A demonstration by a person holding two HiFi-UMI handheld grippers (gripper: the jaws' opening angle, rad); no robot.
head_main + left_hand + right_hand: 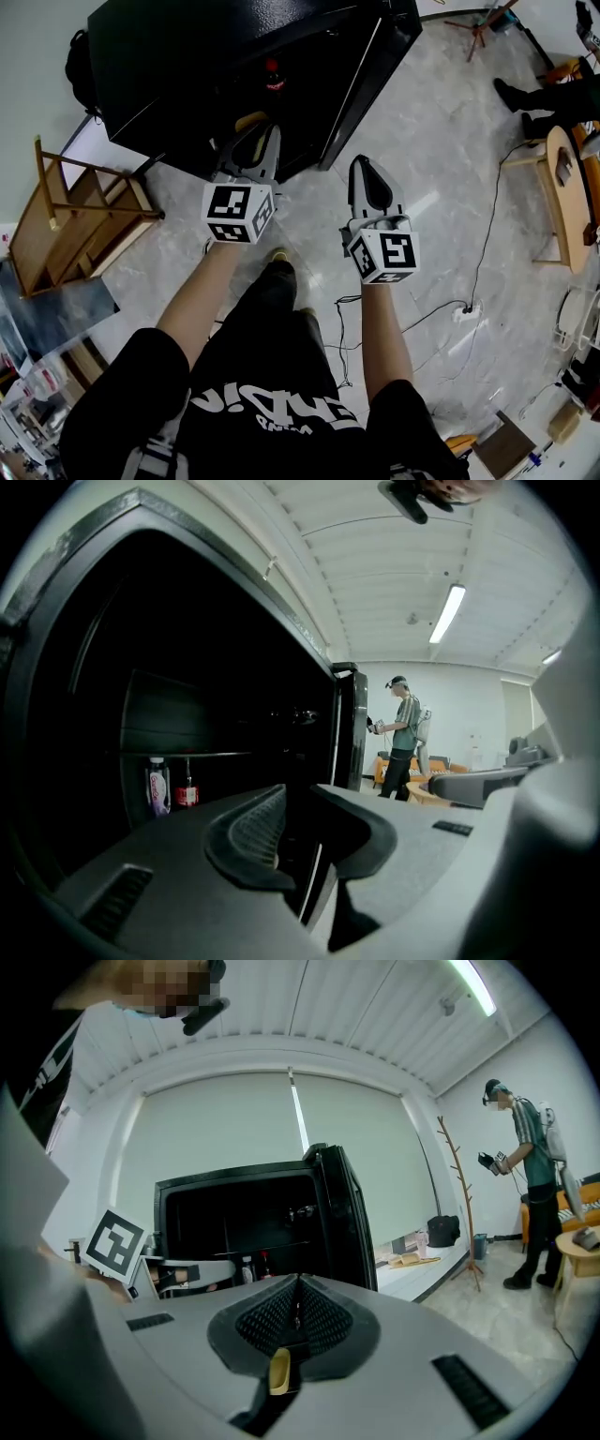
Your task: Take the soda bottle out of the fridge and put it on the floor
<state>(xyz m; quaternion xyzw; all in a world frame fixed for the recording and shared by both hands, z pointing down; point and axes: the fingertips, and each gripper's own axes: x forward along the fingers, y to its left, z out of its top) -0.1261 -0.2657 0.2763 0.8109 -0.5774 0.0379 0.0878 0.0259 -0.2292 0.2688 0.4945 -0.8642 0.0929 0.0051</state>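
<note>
Left gripper (253, 141): its fingers (251, 827) are a little apart with nothing between them, and they point into the open black fridge (178, 66).
Right gripper (364, 173): its fingers (267, 1321) are pressed together and empty, outside the fridge door (375, 75).
Soda bottle (187, 792): red-labelled and upright inside the fridge, ahead and to the left of the left fingers, well apart and untouched.
White bottle (157, 787): just beside the soda bottle, on the side farther from the fingers.
Floor (441, 187): pale marbled tiles below both grippers.
</note>
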